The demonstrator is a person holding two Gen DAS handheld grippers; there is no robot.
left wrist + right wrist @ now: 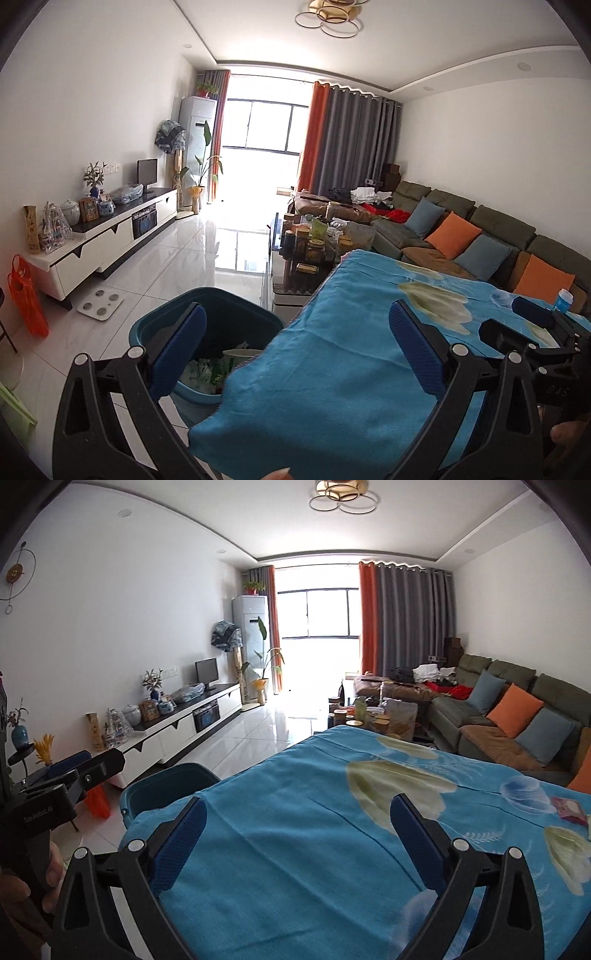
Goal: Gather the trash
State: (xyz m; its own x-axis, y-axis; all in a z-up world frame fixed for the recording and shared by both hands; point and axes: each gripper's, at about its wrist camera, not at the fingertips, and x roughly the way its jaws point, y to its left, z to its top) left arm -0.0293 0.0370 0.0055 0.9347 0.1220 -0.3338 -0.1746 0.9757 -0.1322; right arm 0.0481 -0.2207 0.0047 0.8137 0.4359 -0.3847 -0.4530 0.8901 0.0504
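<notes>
Down at 7 o'clock in the left wrist view sits the teal trash bin (207,325) on the floor, cups and wrappers inside, half tucked under the blue floral cloth (332,376) hanging off the desk. Left hand-held gripper (295,347) is spread wide, nothing in it. Right hand-held gripper (532,317) pokes in at 3 o'clock.

Right wrist view: right one hangs over the cloth, jaws wide apart and empty too. Bin rim peeks out at 9 o'clock, and a pink wrapper (570,808) lies on the cloth at 3 o'clock.
</notes>
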